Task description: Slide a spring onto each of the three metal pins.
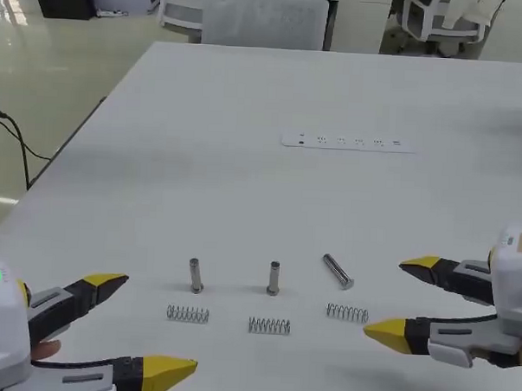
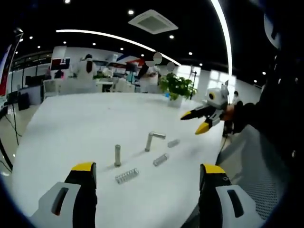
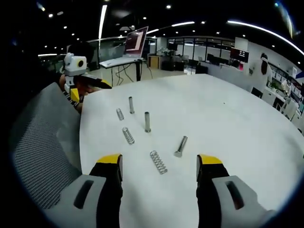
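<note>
the left hand-held gripper [image 1: 143,324] and right hand-held gripper [image 1: 399,298] hover with jaws spread wide.

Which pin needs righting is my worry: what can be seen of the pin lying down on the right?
The lying pin is a short, shiny metal cylinder with a wider flange at one end. It rests on its side, slanted, on the white table, with nothing slid onto it. A spring lies close by, apart from it.
</note>
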`<action>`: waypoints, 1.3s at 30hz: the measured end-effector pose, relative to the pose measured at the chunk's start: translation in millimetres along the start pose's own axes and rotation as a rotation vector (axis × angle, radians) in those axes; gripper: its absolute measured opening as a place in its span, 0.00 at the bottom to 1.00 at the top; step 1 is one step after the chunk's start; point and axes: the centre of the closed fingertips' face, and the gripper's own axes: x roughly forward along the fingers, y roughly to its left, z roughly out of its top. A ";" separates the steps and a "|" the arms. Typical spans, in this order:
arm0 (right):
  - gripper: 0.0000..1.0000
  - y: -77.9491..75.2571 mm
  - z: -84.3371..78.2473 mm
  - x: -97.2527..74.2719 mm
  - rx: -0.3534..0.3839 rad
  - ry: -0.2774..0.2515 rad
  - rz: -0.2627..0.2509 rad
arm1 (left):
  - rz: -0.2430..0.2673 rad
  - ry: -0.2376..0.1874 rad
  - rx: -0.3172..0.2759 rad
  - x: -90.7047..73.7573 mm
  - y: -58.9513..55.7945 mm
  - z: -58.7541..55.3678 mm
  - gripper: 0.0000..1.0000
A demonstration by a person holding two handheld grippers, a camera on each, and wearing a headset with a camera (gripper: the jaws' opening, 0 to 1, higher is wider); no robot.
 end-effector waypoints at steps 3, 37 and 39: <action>0.61 -0.4 0.1 0.1 0.001 0.001 -0.001 | 0.000 0.001 0.001 0.0 0.2 0.2 0.87; 0.48 -26.7 20.8 37.3 -0.007 0.083 -0.037 | -0.015 -0.011 0.010 2.7 -2.3 3.5 0.84; 0.45 -31.1 20.3 41.3 0.000 0.099 -0.045 | -0.016 -0.012 0.014 3.0 -2.5 3.8 0.84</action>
